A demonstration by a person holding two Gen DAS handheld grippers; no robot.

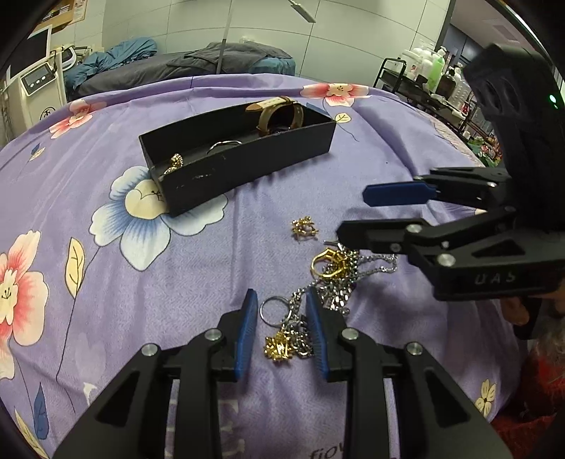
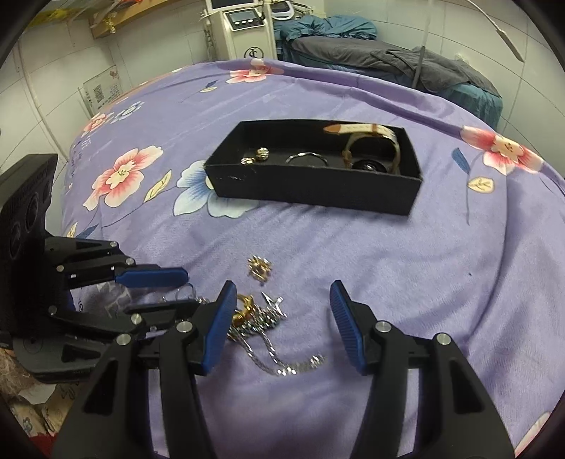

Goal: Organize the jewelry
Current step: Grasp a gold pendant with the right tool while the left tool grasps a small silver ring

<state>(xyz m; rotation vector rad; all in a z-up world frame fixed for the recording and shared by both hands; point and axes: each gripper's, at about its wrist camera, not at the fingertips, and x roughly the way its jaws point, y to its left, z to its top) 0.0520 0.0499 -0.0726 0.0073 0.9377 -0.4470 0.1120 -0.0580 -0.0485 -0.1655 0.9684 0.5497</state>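
Tangled silver-and-gold jewelry pile (image 1: pixel 317 293) lies partly hidden between left gripper (image 1: pixel 281 326) pads, contact unclear; right gripper (image 2: pixel 282 325) gapes empty.

Bedspread (image 1: pixel 219 254): purple, large pink and blue flowers, fills the middle of both views.
White machine (image 2: pixel 243 30): top centre of right view, small display panel.
Grey blanket (image 1: pixel 226 58): top centre, left view.
Bottles (image 1: pixel 429 61): upper right.

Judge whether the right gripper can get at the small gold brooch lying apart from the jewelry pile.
Probably yes: the gold brooch lies alone on bare bedspread just ahead of the open right gripper, nothing covering it.
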